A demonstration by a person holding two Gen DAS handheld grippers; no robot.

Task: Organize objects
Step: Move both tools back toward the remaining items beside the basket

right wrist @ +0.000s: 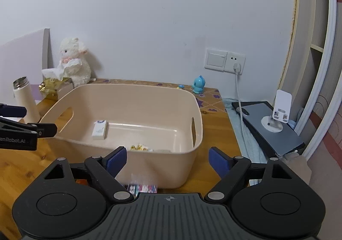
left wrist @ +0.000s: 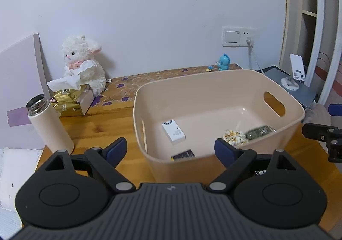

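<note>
Bin (left wrist: 213, 90) of beige plastic stands on the wooden surface (left wrist: 102, 129), just ahead of both grippers, and holds a white box (left wrist: 173, 131) at its middle, a dark packet (left wrist: 183, 155) by its near wall and two patterned packets (left wrist: 234, 137) toward 3 o'clock. The left gripper (left wrist: 170, 149) has its jaws wide apart and empty, and the right gripper (right wrist: 167, 160) likewise, with a colourful packet (right wrist: 142, 188) lying on the surface under it. A cream bottle (left wrist: 49, 124) without lid stands at 9 o'clock of the bin, and a white plush toy (left wrist: 83, 65) sits at 11 o'clock against the wall.

Bin (left wrist: 213, 82) open on top; thermos (left wrist: 50, 124) crowds left
</note>
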